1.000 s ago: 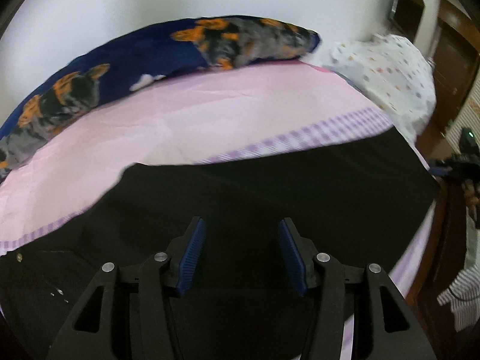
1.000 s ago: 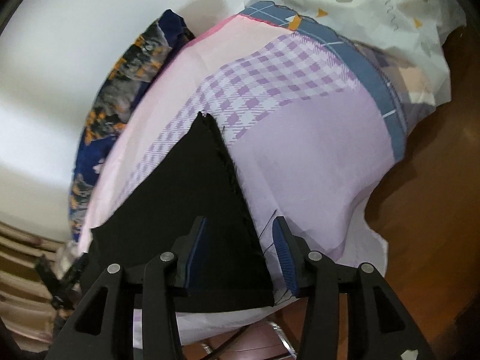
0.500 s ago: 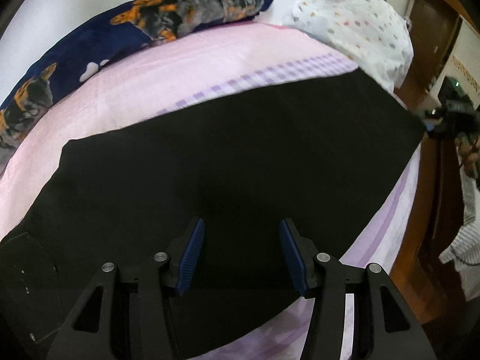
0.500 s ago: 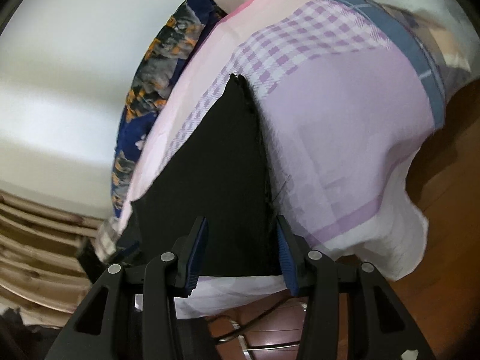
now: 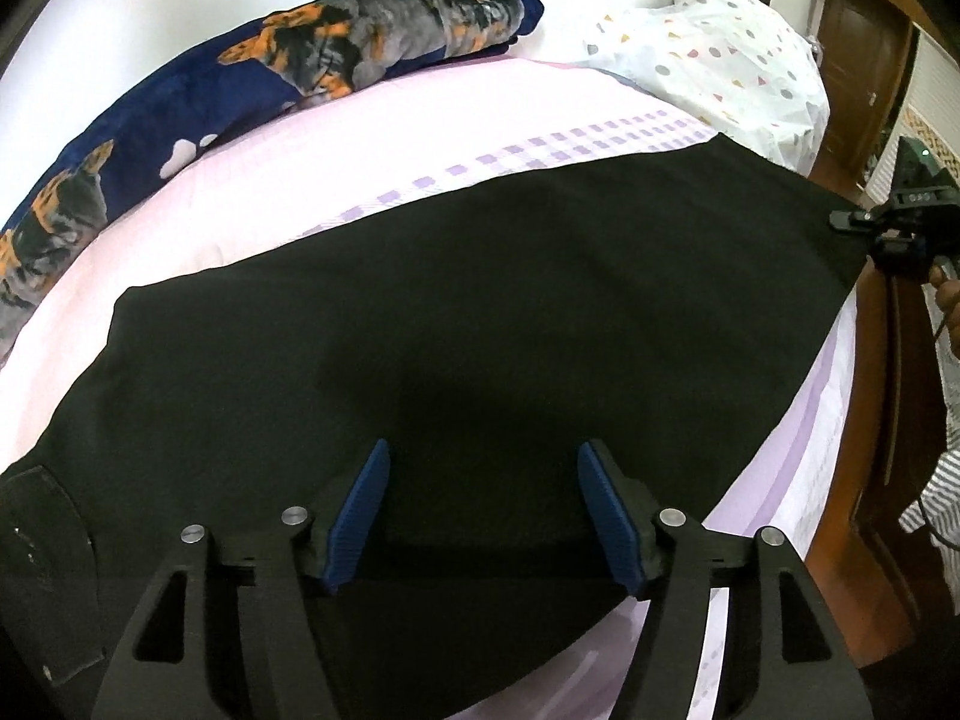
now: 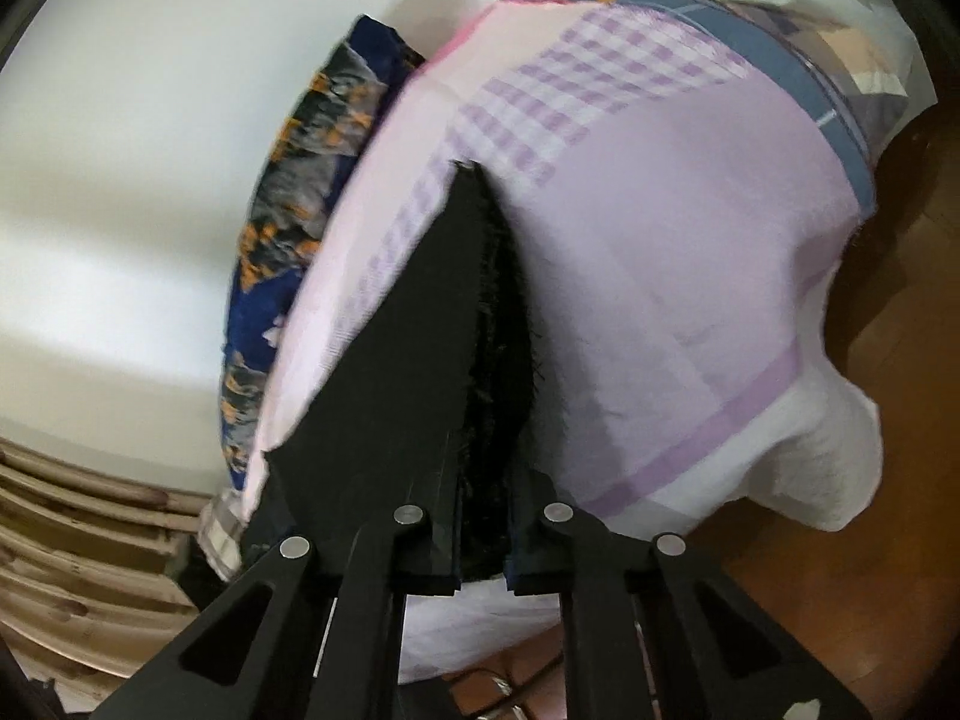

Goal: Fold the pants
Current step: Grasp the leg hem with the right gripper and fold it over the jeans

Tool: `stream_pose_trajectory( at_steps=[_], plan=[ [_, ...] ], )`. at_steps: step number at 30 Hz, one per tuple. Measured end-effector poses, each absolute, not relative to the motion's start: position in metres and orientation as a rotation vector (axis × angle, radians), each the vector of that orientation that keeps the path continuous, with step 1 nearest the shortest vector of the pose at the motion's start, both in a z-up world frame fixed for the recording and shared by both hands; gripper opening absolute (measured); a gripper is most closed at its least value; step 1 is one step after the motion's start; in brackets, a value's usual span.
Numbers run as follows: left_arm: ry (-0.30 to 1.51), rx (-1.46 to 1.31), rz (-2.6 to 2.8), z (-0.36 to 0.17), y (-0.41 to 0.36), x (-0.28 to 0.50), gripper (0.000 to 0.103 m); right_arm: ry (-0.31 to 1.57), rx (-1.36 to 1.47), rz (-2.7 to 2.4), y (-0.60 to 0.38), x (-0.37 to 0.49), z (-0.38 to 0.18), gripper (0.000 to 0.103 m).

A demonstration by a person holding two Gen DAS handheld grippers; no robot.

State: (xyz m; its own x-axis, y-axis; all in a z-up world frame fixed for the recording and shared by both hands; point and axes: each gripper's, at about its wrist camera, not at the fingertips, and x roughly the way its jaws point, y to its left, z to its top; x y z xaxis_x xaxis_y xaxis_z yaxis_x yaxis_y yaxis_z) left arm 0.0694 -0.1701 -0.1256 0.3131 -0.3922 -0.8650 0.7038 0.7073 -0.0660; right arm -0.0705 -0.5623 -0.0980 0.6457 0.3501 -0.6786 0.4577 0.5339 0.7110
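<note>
Black fabric pants (image 5: 480,312) lie spread flat across pink-and-lilac checked bedsheet (image 5: 372,156), near its front edge. Left gripper (image 5: 483,510) hovers over the pants, blue pads opening wide, nothing pinched. Right gripper (image 6: 483,531) is clamped on the pants' frayed hem at the sheet's side edge. Navy dog-print pillow (image 5: 252,84) lies along the sheet's far edge.

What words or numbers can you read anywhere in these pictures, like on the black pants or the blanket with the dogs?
None can be read.
black pants: plain, no label showing.
dog blanket: only pictures, no words.
spotty white cover: only shapes.
strip by the door: a pattern, too small and blurred to tell.
</note>
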Motion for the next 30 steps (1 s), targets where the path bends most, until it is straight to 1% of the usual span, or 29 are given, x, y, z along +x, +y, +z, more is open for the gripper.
stream_pose_trajectory(
  at_steps=[4,7,13,20,27,28,29,30],
  plan=[
    [1.055,0.264,-0.739,-0.118,-0.162,0.079,0.066,0.868,1.038,-0.03,-0.541,-0.053,-0.074,0.01],
    [1.035,0.187,-0.71,-0.104,-0.143,0.088,0.066,0.856,1.028,0.036,-0.516,-0.029,-0.059,0.01],
    [0.985,0.083,-0.601,-0.074,-0.081,0.104,0.066,0.908,0.962,0.201,-0.446,0.035,-0.046,0.01],
    [0.993,-0.023,-0.496,-0.08,-0.016,0.1,0.066,1.039,0.891,0.409,-0.343,0.097,-0.066,0.01],
    [0.995,-0.101,-0.475,-0.084,0.015,0.091,0.066,1.226,0.749,0.537,-0.241,0.111,-0.103,0.01],
    [0.995,-0.109,-0.478,-0.084,0.016,0.092,0.066,1.241,0.719,0.544,-0.231,0.111,-0.106,0.011],
    [0.998,-0.128,-0.484,-0.084,0.02,0.092,0.066,1.264,0.66,0.533,-0.218,0.111,-0.109,0.015],
    [1.002,-0.139,-0.487,-0.084,0.021,0.093,0.066,1.273,0.628,0.525,-0.213,0.112,-0.11,0.017]
  ],
)
